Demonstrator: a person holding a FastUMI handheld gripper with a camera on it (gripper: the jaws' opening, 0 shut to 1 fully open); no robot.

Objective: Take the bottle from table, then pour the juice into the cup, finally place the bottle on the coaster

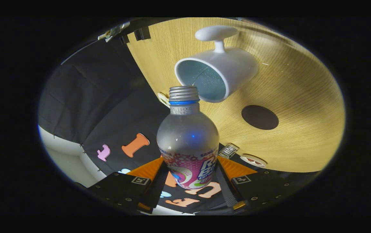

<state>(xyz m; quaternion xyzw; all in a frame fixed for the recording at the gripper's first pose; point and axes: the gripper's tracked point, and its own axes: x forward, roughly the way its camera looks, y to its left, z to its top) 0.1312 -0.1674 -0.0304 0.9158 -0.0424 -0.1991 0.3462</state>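
The gripper (188, 181) is clenched on the frosted metal bottle with the pink printed label (188, 145): both fingers (159, 181) press on the label band low on the body, one on each side. The bottle stands out ahead of the fingers, its open threaded silver neck pointing away from them and tipped over toward the white ceramic cup with a blue-speckled inside (216, 76).

Position relative to the cup: the bottle's mouth sits at the cup's near rim, overlapping it in the gripper view; whether it is over the opening or just short of it cannot be told. The cup stands on the pale wood-grain bench (301, 106), its handle on the side away from the bottle. The round dark-brown coaster (259, 117) lies on the bench near the cup, on the side away from the handle, apart from it and bare.

Judgement: the pour is in hand; the placing on the coaster is not yet done.

Risks:
- If the mouth is short of the rim, juice would run down the cup's outer wall onto the bench.
- The neck could strike the rim and shove or tip the cup.
- The grip is low on a smooth body; further tilting could let the bottle pivot or slide between the fingers.
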